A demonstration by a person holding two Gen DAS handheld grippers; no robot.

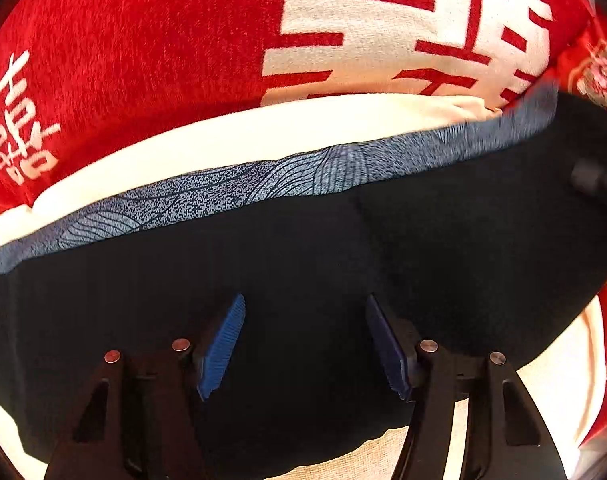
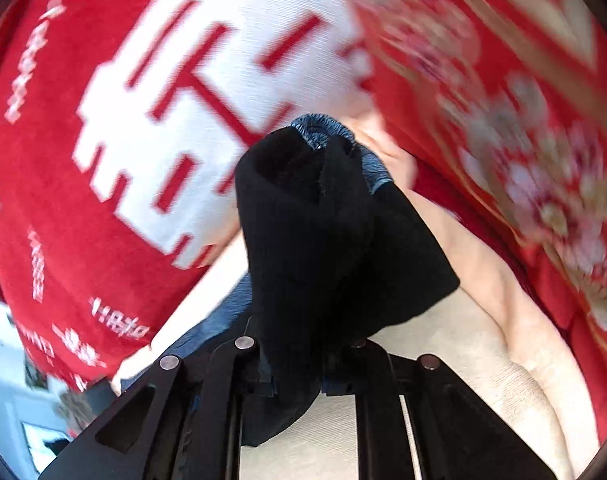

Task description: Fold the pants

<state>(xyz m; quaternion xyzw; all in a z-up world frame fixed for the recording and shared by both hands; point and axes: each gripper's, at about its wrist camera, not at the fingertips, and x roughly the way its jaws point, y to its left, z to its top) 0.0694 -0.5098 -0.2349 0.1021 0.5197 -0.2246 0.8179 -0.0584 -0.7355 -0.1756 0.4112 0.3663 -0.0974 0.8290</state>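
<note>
A: Item — black pants (image 1: pixel 303 240), blue wave-print band (image 1: pixel 263 184) along far edge. Location?

B: Spread flat on cream sheet (image 1: pixel 231 136), directly ahead of and beneath left gripper (image 1: pixel 305 344). Long axis running left to right across left wrist view; red pillow with white characters (image 1: pixel 143 60) beyond far edge.

A: Left jaws?

B: Parted wide, blue ribbed pads (image 1: pixel 221 348) well apart, nothing between; black cloth seen lying under the gap. Contact with cloth: cannot tell.

A: Right gripper (image 2: pixel 299 364)?

B: Closed on a bunched fold of same pants (image 2: pixel 323 232); cloth lifted clear of sheet (image 2: pixel 443 380), rising away from jaws, blue band (image 2: pixel 323 130) at far tip. View blurred.

A: Governing relation for next move?

B: Probably: lifted end in right gripper, flat remainder at left gripper. Fold likely carried along long axis over flat part, with left, nearer the flat portion, placed to pin or pinch. Risk: uneven layers if bunch not spread.
</note>
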